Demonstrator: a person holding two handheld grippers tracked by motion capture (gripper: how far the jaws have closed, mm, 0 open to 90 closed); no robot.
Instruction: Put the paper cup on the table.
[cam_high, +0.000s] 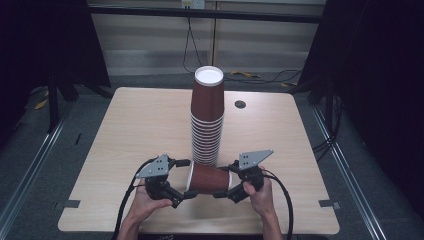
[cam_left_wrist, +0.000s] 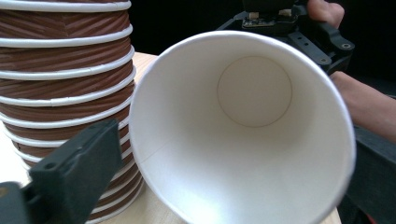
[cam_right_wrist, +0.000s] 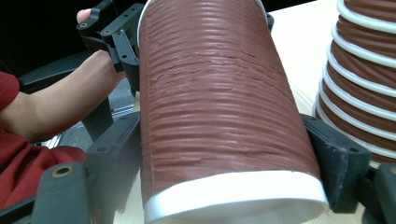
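Here we are at the pale wooden surface (cam_high: 125, 150), and a single brown ribbed paper cup (cam_high: 207, 179) lies on its side between the two hands, just in front of the tall stack of brown ribbed paper cups (cam_high: 206, 127). The right claw (cam_high: 225, 186) grips the cup's base end, a jaw pressed on each flank of the ribbed wall, so the cup stays level. The left claw (cam_high: 184, 179) sits at the rim end with its jaws spread wide, standing either side of the open white mouth and not pressing on it. My read: the cup has been handed across, the left side letting go so the right alone carries it. The stack's lowest rims stand just beside the held cup, so any swing calls for care.
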